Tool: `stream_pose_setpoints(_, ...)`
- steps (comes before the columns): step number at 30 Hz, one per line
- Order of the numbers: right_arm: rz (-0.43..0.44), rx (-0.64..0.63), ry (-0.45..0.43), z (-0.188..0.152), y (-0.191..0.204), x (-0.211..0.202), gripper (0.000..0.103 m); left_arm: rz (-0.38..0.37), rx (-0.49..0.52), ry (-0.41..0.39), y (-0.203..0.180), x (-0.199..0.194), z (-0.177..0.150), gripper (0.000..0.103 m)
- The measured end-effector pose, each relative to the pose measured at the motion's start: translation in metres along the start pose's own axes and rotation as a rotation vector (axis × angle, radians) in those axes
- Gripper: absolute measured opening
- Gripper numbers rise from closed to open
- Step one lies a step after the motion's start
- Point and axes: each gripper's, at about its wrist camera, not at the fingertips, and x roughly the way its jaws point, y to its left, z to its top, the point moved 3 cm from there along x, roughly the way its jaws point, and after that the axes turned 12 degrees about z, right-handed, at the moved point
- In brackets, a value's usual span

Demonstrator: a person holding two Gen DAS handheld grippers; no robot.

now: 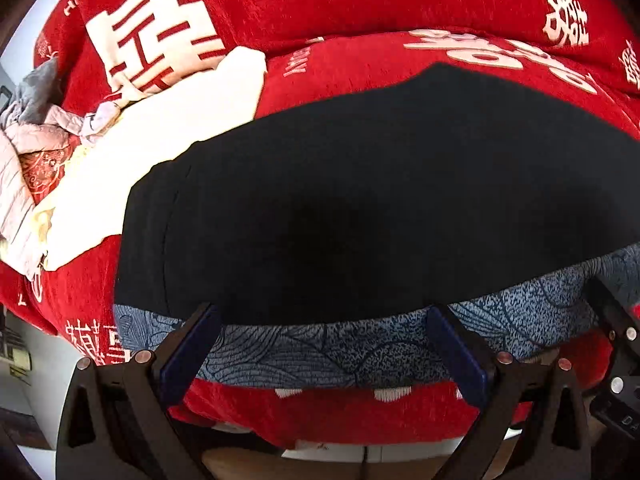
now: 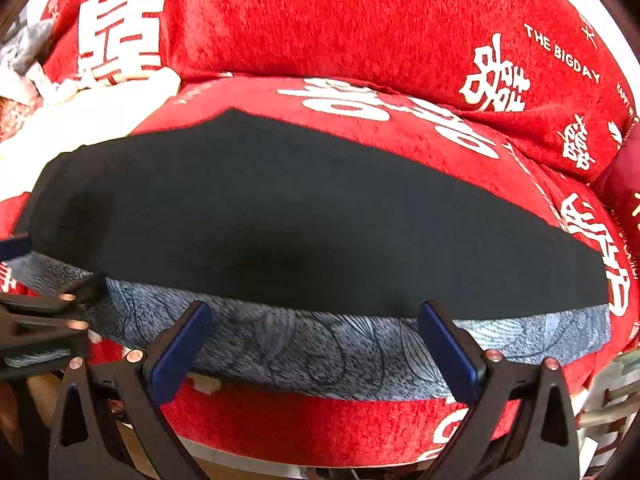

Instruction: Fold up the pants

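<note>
**Pants laid flat, both tongs wide open at the near edge**

Left wrist view first: the black pants [image 1: 360, 208] are spread flat on a red sofa cover [image 1: 360, 4] with big white characters, and they sit on top of a blue patterned cloth [image 1: 320, 352] that peeks out as a strip along the near edge. My read is they're laid out smooth like this so there's a clean edge to grab for the next fold.

The left tongs [image 1: 324, 344] are spread wide, holding nothing, with the blue pads hovering right at the pants' near hem over that blue strip. Whether the tips actually touch the fabric is hard to call with the fisheye, so I'd say just at it, maybe brushing.

Right wrist view shows the same deal: right tongs [image 2: 316, 336] gaping wide, empty, parked at the near edge further along. The other tool pokes in from the left side there.

Off to the left there's a pile of white and pinkish laundry [image 1: 120, 152], touching the pants' far corner or just beside it.

Looks like both are lined up to pinch the near edge, not yet gripping.
</note>
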Motion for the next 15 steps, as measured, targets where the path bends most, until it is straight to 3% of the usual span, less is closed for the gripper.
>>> stream_pose_setpoints(4, -0.044, 0.067, 0.01, -0.013, -0.032, -0.003, 0.102, -0.029, -0.047, 0.07, 0.023, 0.009, -0.009, 0.103)
stream_pose_setpoints(15, -0.054, 0.25, 0.03, -0.032, -0.127, -0.007, 0.103, 0.03, -0.257, 0.225, 0.116, 0.052, -0.042, 0.103)
